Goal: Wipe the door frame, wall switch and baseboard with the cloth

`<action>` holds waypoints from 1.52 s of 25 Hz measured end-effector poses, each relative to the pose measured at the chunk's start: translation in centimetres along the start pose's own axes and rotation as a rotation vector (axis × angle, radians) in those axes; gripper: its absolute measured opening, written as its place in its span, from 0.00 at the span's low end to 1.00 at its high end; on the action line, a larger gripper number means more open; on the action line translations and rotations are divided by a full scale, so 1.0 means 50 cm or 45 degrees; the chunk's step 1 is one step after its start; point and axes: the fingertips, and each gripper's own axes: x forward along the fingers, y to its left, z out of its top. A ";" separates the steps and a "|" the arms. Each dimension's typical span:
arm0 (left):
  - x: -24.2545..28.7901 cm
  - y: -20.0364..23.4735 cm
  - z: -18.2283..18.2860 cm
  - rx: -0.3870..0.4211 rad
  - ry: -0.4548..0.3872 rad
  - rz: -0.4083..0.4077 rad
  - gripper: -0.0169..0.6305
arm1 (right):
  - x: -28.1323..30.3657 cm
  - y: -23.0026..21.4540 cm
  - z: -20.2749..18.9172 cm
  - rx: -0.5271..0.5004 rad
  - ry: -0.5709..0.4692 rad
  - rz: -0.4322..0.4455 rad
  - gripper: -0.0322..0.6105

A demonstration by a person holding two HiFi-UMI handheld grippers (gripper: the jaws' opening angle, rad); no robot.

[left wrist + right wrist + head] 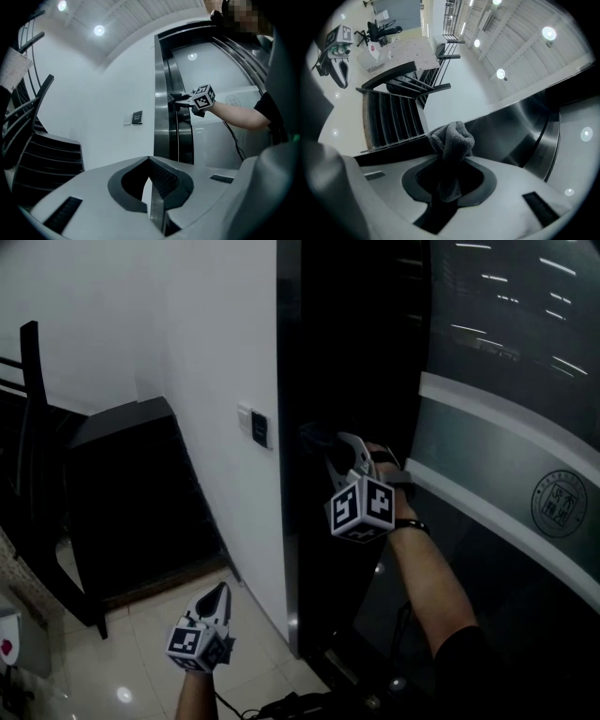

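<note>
Left tongs [221, 594] nearest, held low over pale floor tiles [141, 657], tips pointing up and away toward the wall. Jaws pressed together, nothing between them. Dark cable [281, 703] lies on the tiles just right of that hand, at the foot of the doorway.

Right tongs [326, 448] higher and further out, at the end of a bare forearm [427, 568] reaching up from lower right. Jaws clamped on a grey cloth [452, 138], bunched into a folded wad that sticks out past the tips. Wad sits against the door frame [298, 521], a dark, glossy upright strip. The left gripper view shows the cloth touching the frame's face.

Wall switch [262, 429] on the white wall [216, 343], just left of the frame. It is a small dark panel with a lighter plate at its left edge. Apart from the cloth, and neither tongs touches it.

Right of the frame, dark glass door [506, 352] with a pale band [487, 423] slanting across it. Round emblem [560, 502] below the band, print too small to read.

Further left along the wall, dark slatted furniture [131, 484] stands against it. Black chair [33, 418] left of that, at the picture's edge.

Farthest off, in the right gripper view: speckled worktop [415, 47] carrying a few white items too small to name. Round ceiling lights [548, 33] above.
</note>
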 end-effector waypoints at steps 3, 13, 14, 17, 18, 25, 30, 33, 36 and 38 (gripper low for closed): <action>0.003 -0.008 -0.017 -0.002 0.036 0.021 0.01 | -0.002 0.026 -0.015 -0.025 0.006 0.012 0.17; 0.023 -0.026 -0.070 -0.031 0.137 0.004 0.01 | -0.018 0.139 -0.044 -0.098 0.007 0.097 0.17; 0.024 -0.028 -0.076 -0.036 0.143 0.002 0.01 | -0.021 0.150 -0.047 -0.097 0.006 0.110 0.17; 0.028 -0.029 -0.095 -0.034 0.167 -0.006 0.01 | -0.024 0.188 -0.060 -0.097 0.007 0.143 0.17; 0.030 -0.028 -0.099 -0.034 0.172 -0.008 0.01 | -0.024 0.200 -0.064 -0.100 0.011 0.153 0.17; 0.031 -0.026 -0.114 -0.047 0.193 -0.009 0.01 | -0.039 0.294 -0.095 -0.097 0.051 0.236 0.17; 0.036 -0.027 -0.126 -0.046 0.207 -0.004 0.01 | -0.045 0.343 -0.111 -0.087 0.065 0.284 0.17; 0.042 -0.032 -0.136 -0.051 0.214 -0.004 0.01 | -0.050 0.378 -0.125 -0.085 0.060 0.333 0.17; 0.042 -0.038 -0.147 -0.056 0.229 -0.005 0.01 | -0.058 0.419 -0.138 -0.102 0.062 0.380 0.17; 0.042 -0.042 -0.157 -0.061 0.243 -0.007 0.01 | -0.062 0.446 -0.147 -0.103 0.070 0.409 0.17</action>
